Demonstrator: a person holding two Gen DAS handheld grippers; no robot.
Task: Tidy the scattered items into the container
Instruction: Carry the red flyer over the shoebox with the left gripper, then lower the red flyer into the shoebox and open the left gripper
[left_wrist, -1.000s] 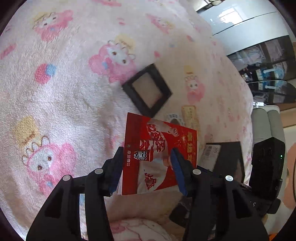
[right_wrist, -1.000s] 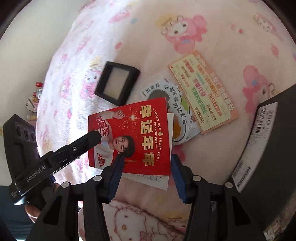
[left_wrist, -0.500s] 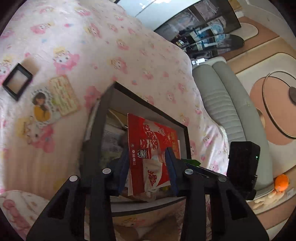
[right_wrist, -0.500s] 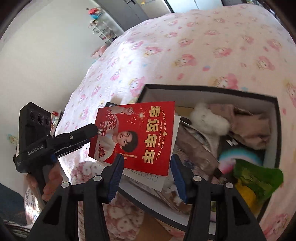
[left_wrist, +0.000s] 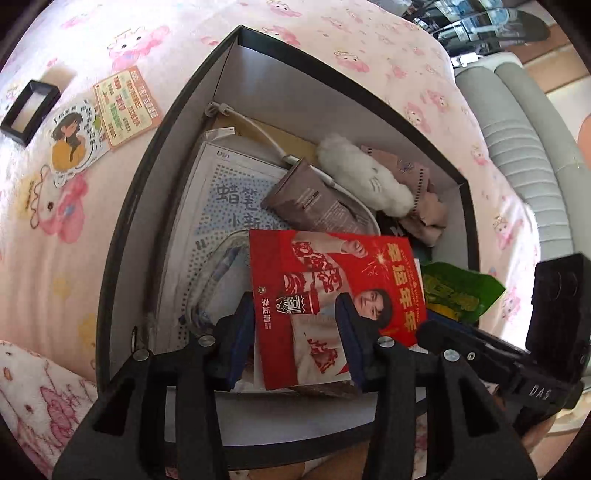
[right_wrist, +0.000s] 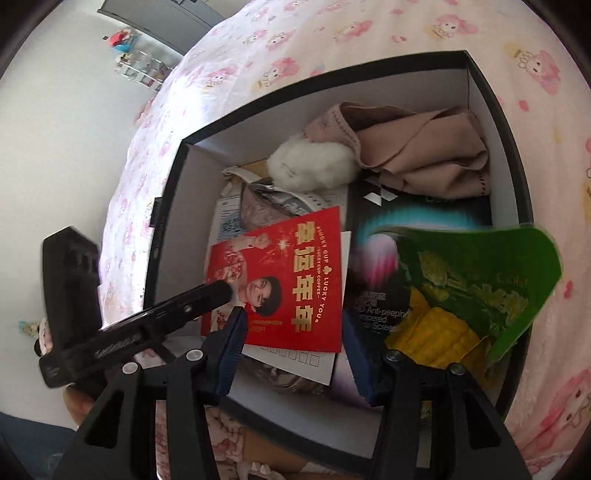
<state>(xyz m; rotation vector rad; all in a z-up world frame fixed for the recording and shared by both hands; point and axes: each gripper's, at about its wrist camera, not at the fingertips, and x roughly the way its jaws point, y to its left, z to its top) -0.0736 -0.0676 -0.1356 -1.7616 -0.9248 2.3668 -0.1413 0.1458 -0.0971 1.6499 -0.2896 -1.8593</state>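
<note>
step: dropping red card (left_wrist: 332, 295) into box (left_wrist: 122, 236) | card: low middle of both views, over the box | left gripper (left_wrist: 295, 332): jaws opening, card between them, loose | right gripper (right_wrist: 291, 339): jaws wide, holds nothing | next: let card fall, then fetch the cards (left_wrist: 125, 107) at upper left

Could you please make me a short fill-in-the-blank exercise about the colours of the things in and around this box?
1. The box is black outside and ____ inside.
2. The card with a person's picture, over the box, is ____.
3. The packet with corn printed on it is ____.
4. The small empty frame lying on the blanket outside the box is ____.

Missing words: white; red; green; black.
</note>
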